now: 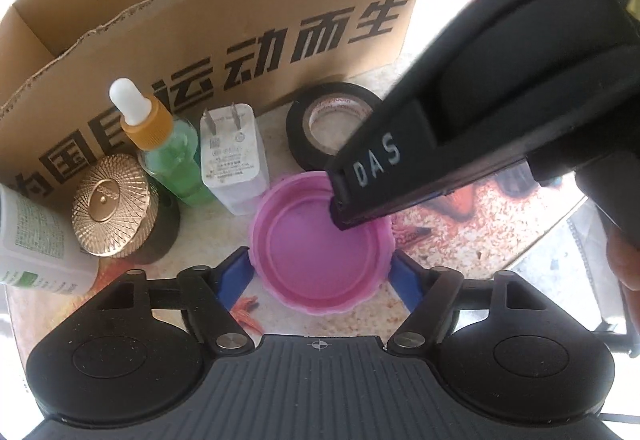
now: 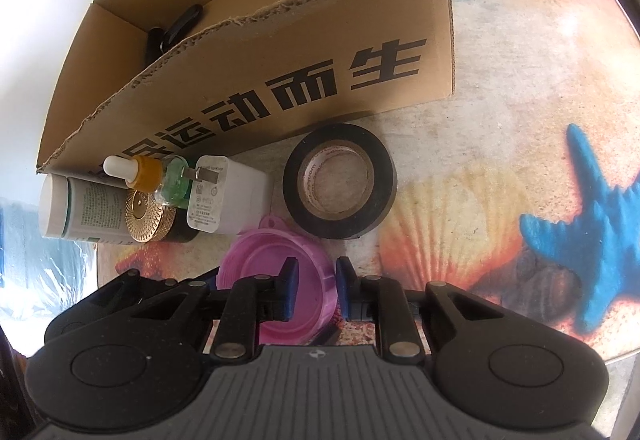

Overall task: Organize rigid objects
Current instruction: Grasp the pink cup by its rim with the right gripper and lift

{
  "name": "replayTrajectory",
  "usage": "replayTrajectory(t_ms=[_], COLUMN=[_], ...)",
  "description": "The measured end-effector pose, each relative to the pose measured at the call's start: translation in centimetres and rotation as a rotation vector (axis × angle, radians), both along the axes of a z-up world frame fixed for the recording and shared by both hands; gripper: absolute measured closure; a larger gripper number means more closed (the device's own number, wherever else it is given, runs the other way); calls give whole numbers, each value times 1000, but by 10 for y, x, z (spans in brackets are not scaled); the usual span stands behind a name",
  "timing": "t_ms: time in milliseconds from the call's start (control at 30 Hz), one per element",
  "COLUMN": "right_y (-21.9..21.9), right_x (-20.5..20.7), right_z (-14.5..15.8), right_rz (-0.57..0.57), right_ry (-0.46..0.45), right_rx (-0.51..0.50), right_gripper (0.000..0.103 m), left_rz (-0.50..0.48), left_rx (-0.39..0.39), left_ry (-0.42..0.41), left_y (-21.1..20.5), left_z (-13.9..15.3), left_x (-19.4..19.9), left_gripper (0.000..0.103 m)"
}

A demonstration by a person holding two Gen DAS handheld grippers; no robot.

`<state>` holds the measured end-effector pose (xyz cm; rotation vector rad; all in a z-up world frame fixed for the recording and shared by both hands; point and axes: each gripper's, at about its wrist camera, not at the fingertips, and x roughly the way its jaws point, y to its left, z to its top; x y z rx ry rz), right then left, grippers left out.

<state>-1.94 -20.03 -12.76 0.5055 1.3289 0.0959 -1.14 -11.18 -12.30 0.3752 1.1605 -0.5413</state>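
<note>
The pink lid point(image 1: 320, 240) is lying upside down on the table point(image 2: 500, 87), just in front of the box point(image 2: 280, 51), with the tape point(image 2: 340, 185) near it and the charger point(image 2: 224, 199) beside it. The right gripper point(image 2: 314, 290) is pinching the lid wall: one pad is standing inside the rim and the other outside, and the jaws are narrow, closed on that thin wall. In the left view this gripper is coming down from the upper right onto the far side of the lid. The left gripper point(image 1: 320, 276) is staying wide, its blue fingers point(image 1: 236, 276) standing at both sides of the lid; it is hard to tell if they are touching it.

The step in hand is probably lifting the lid to bring it into the box. To do it well, the person is needing a firm hold on the wall, because such a thin edge can slip or turn between the pads. The left fingers should clear away first, then the lid should rise straight, so it is not hitting the tape or the charger, and pass well over the torn edge of the box before release
</note>
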Motion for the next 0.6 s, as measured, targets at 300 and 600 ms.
replayTrajectory(t_ms=[300, 600], right_y=[-10, -24], right_x=[-15, -46], right_z=[13, 63], right_rz=[-55, -141], right_ry=[-6, -58], right_rx=[13, 14], right_gripper=[85, 85], left_rz=[-10, -61], left_rx=[-32, -113], left_ry=[-17, -71], left_y=[-1, 7], left_z=[17, 68], left_x=[-10, -26], left_gripper=[30, 30])
